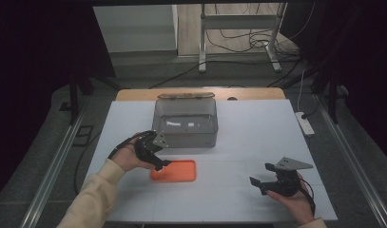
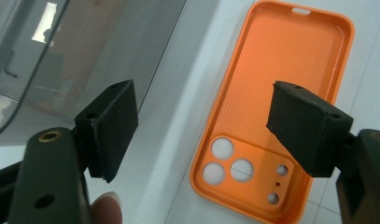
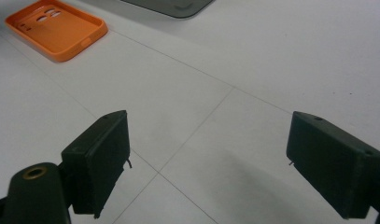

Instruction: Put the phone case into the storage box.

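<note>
At the left of the high view, a person's left hand (image 1: 127,156) in a cream sleeve holds the left gripper (image 1: 161,165) low over the white bench (image 1: 238,137). Its tips reach the left end of a flat orange silicone phone case (image 1: 178,171) that lies open side up on the bench. In the left gripper view the two black jaws stand well apart with nothing between the pads, one over the bare bench beside the case and the other over the case's long edge; the case's camera cut-outs lie below and between them. Whether either pad touches the case cannot be told.

Just behind the case, toward the far side of the bench, stands a clear grey plastic storage box (image 1: 185,124) with its lid tipped back at the rear edge.

Well to the right, near the front of the bench, the person's right hand (image 1: 295,202) holds the right gripper (image 1: 260,176), a grey three-cornered plate on its top. Its jaws are spread wide and empty, pointing left over bare bench; in the right gripper view the orange case sits far off at the upper left.
</note>
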A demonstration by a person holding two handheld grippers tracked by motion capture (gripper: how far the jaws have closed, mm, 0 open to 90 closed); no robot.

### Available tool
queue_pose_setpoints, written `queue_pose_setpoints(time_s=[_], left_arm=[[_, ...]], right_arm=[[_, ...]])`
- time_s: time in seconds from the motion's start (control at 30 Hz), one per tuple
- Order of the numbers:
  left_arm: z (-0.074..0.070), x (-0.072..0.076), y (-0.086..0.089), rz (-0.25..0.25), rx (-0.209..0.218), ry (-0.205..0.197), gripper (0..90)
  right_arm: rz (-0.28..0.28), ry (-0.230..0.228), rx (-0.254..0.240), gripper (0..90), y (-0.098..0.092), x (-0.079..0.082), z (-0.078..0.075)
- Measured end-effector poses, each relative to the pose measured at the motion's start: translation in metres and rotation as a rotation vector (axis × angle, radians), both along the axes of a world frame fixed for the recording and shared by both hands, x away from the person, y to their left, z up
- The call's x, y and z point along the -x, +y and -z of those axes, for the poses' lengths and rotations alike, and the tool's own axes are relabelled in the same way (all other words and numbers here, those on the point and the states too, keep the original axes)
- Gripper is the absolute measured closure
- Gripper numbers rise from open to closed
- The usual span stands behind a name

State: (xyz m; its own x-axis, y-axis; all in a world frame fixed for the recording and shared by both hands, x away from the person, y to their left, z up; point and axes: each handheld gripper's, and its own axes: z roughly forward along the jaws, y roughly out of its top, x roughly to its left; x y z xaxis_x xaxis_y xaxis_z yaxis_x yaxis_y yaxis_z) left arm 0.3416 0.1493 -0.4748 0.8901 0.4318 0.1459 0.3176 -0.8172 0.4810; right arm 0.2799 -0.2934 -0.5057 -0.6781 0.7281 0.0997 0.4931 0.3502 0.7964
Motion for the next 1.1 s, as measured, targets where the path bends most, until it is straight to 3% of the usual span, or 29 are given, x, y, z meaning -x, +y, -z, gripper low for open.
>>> queue_pose_setpoints(time_s=[0.57, 0.93, 1.1], left_arm=[[0.01, -0.005, -0.005, 0.016, -0.034, 0.026, 26.7], [0.018, -0.009, -0.008, 0.026, -0.08, 0.046, 31.7], [0.02, -0.011, -0.008, 0.029, -0.079, 0.059, 35.3]], right_arm=[[-0.001, 0.001, 0.003, 13.7, 0.0, 0.0, 0.0], [0.001, 0.001, 0.005, 13.7, 0.0, 0.0, 0.001], [0.0, 0.0, 0.006, 13.7, 0.0, 0.0, 0.0]])
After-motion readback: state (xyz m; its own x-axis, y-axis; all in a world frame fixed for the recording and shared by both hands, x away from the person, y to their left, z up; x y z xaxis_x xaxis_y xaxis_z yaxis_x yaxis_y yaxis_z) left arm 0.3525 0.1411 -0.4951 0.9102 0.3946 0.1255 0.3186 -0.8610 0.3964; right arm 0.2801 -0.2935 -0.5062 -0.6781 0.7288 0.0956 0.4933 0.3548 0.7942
